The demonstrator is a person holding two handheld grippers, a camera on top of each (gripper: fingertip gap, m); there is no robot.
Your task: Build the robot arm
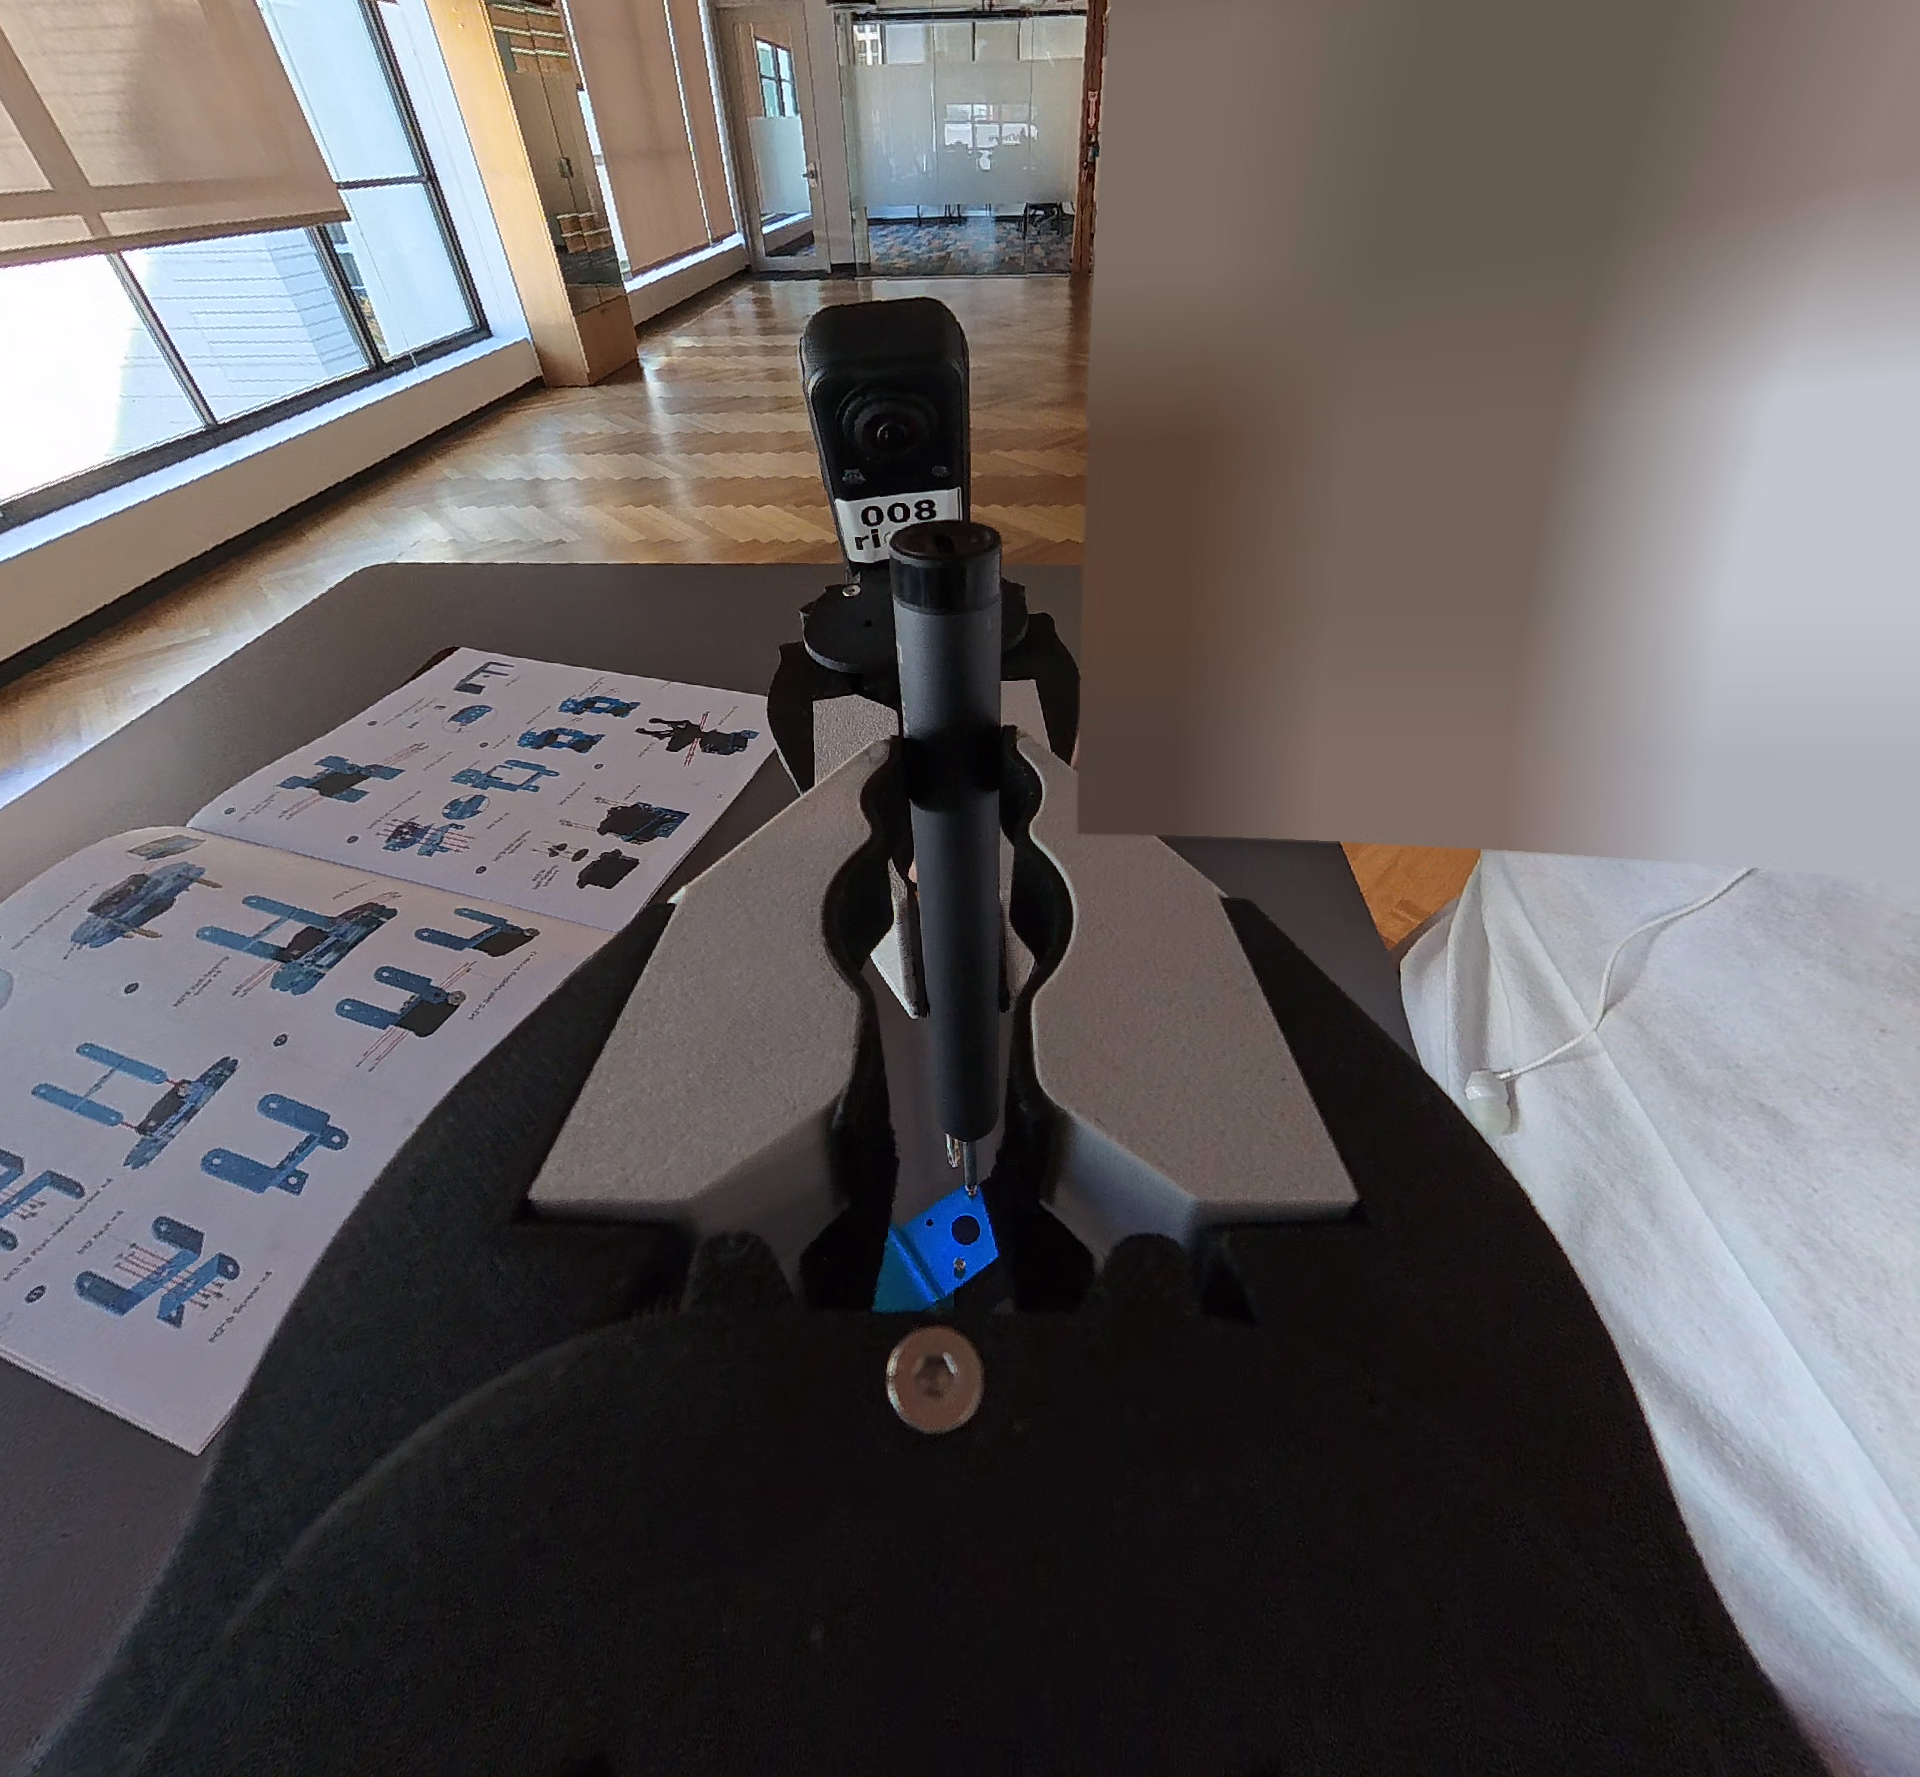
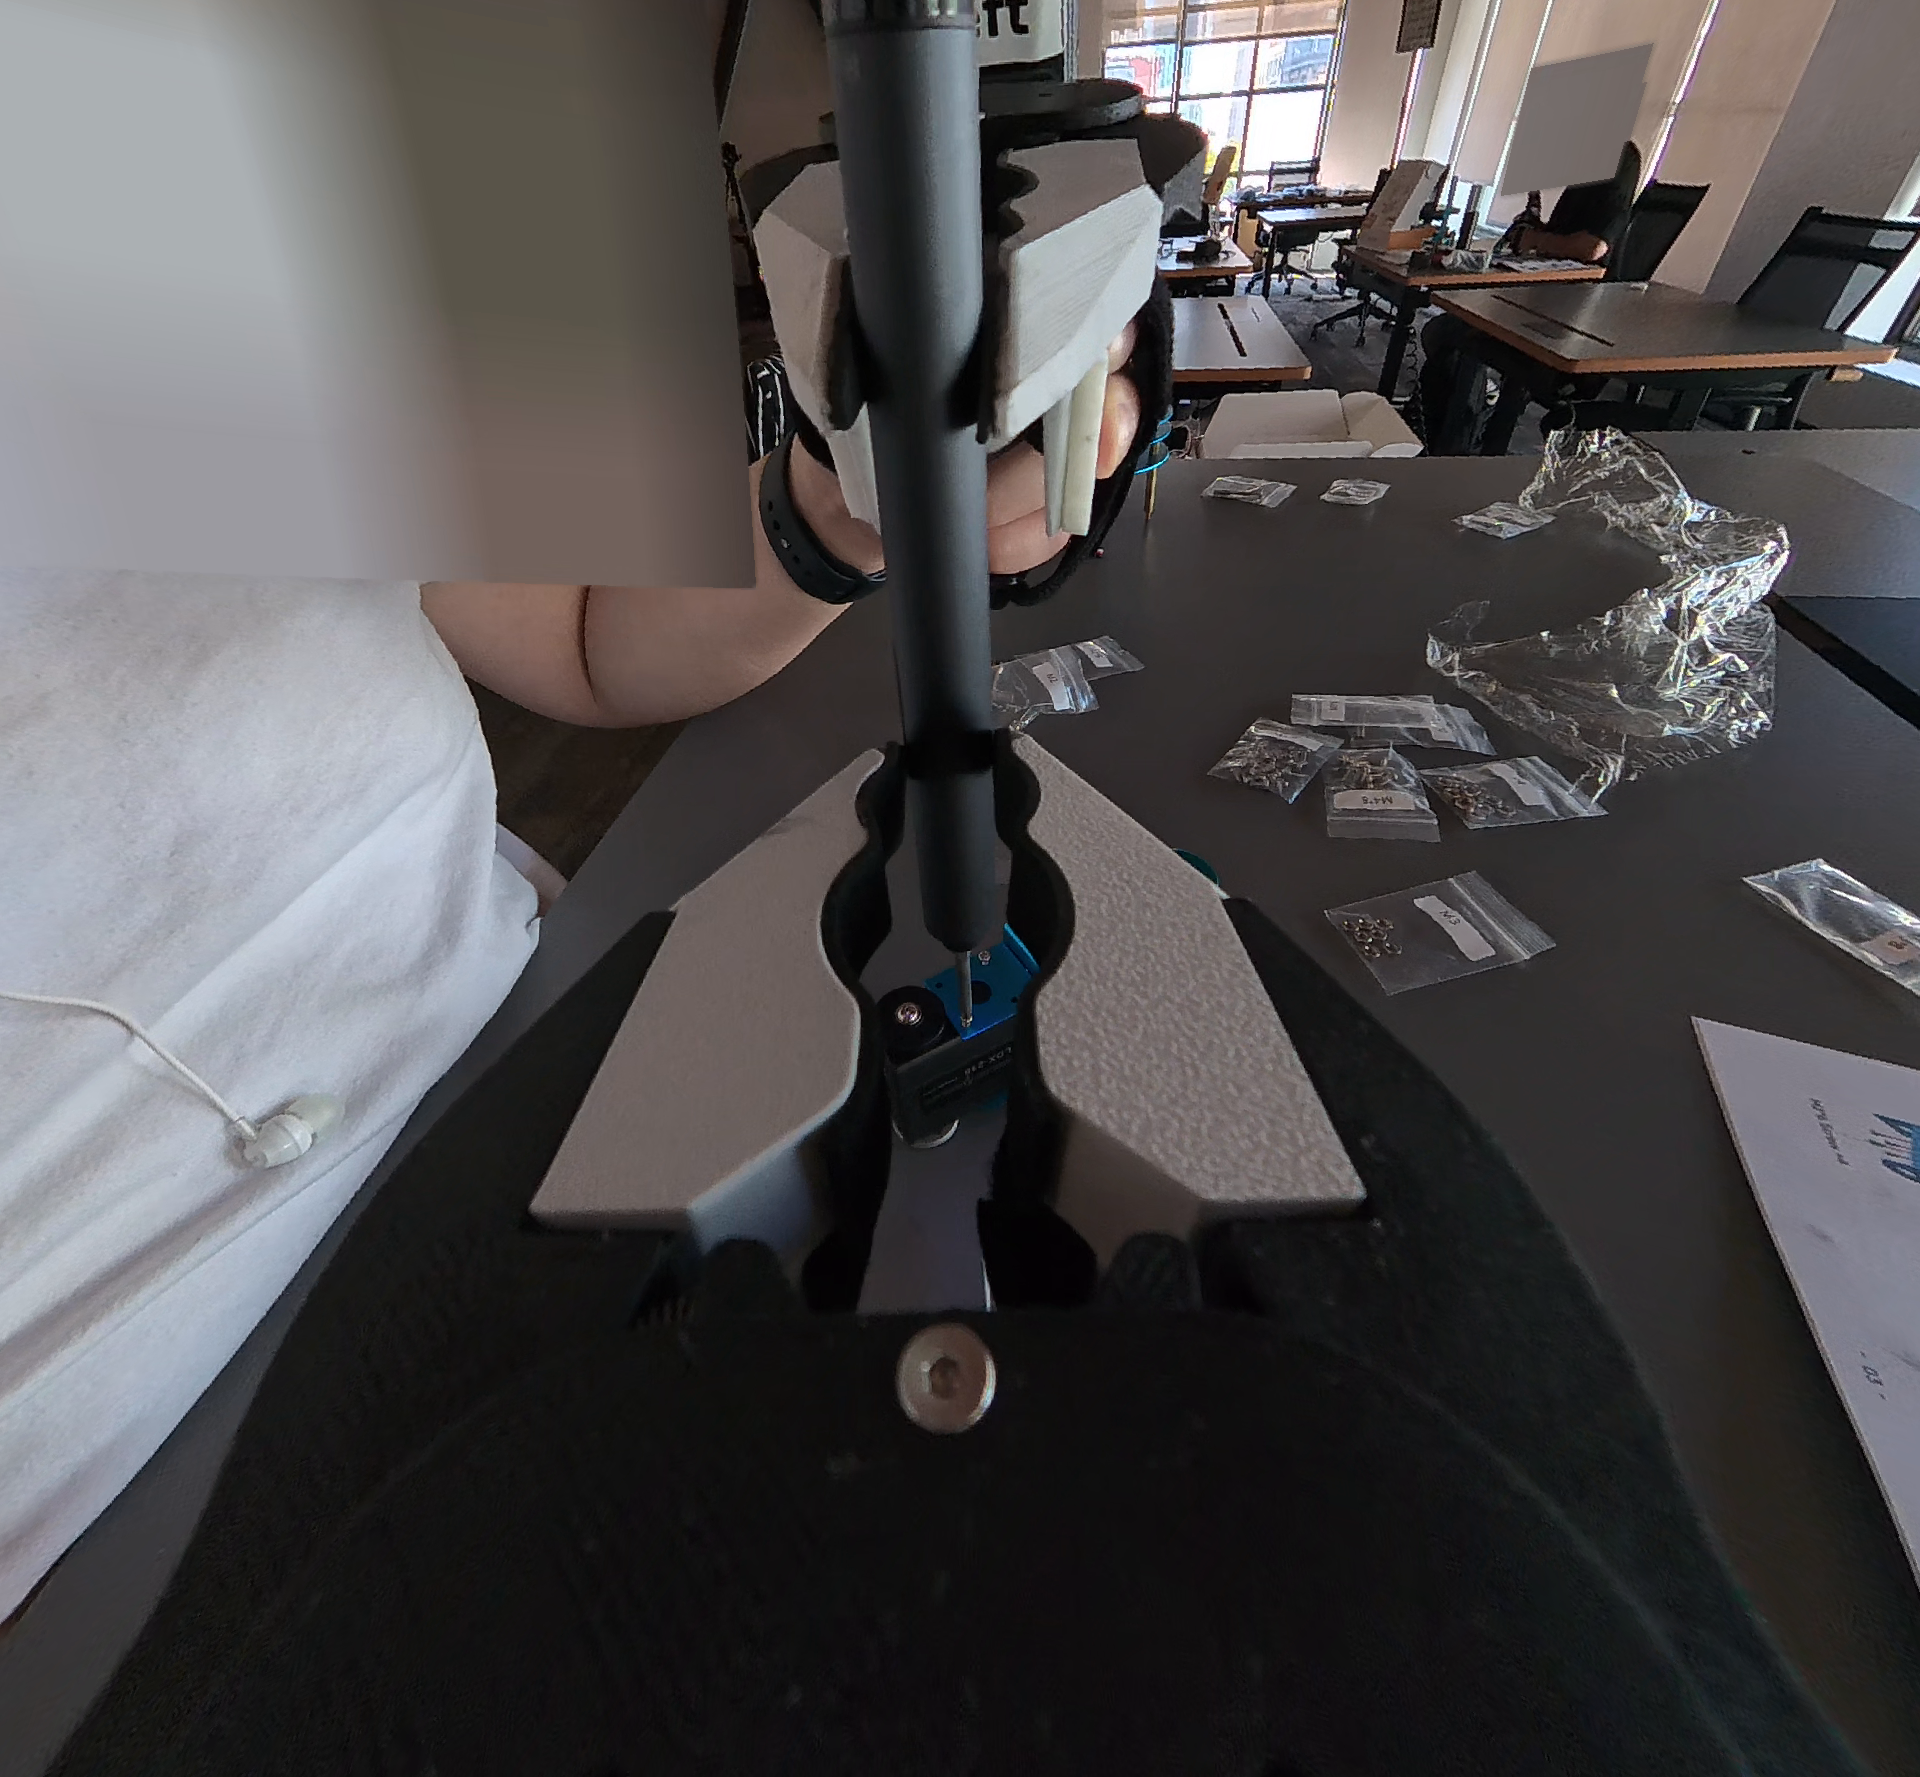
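A dark grey pen-shaped screwdriver [image 1: 951, 896] stands nearly upright, and both grippers hold it. My left gripper [image 1: 951, 761] is shut on its upper shaft; it also shows in the right wrist view [image 2: 914, 366], held by a hand with a black wristband [image 2: 821, 548]. My right gripper [image 2: 951, 751] is shut on the screwdriver [image 2: 914, 532] lower down. The bit rests on a small screw in a blue metal bracket [image 2: 987, 989] fixed to a black servo [image 2: 935, 1073] on the table. The bracket [image 1: 940, 1244] shows under my left fingers.
An open picture manual [image 1: 364, 948] lies left on the dark grey table [image 2: 1299, 584]. Several small zip bags of screws [image 2: 1382, 777], crumpled clear plastic [image 2: 1621, 626] and a paper sheet [image 2: 1829, 1208] lie to the right. A person in a white shirt [image 2: 208, 896] sits close. There is about 7 centimeters between the tips of the two grippers. The left gripper is farther from the bracket [image 1: 940, 1244], some 15 centimeters, than the right, some 9 centimeters. It turns up in the right wrist view [image 2: 996, 993] as well.
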